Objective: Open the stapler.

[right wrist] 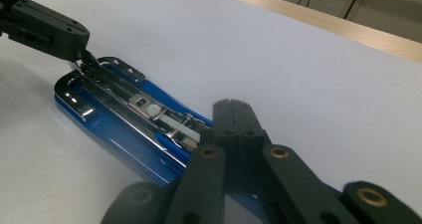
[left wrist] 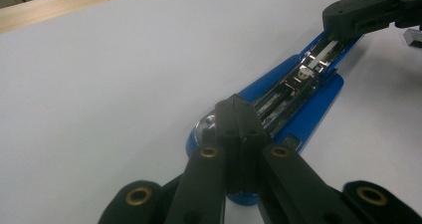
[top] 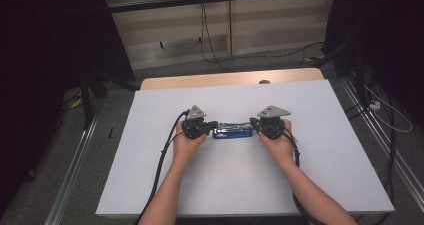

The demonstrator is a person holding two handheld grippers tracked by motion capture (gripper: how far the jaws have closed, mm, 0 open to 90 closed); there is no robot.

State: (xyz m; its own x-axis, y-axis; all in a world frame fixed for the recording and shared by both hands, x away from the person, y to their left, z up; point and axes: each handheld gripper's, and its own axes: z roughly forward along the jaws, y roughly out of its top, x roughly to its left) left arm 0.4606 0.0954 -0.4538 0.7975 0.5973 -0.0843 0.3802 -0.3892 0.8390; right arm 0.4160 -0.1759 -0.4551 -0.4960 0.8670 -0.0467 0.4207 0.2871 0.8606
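No legible text, labels, brands or numbers anywhere: blue stapler (top: 233, 131) bears no readable marking (its chrome parts are plain), and the white table (top: 310, 175) is unmarked.

Near end of the blue stapler (left wrist: 298, 109) (under the left tool (left wrist: 238, 115)) hidden

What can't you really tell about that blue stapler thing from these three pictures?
- High view: the blue stapler is too small to show its metal parts.
- Left gripper view: the left tongs, shut, cover the stapler's near end.
- Right gripper view: the right tongs, shut, hide its other end; whether they press on it is unclear.
- Small grey object: cut off by the edge.
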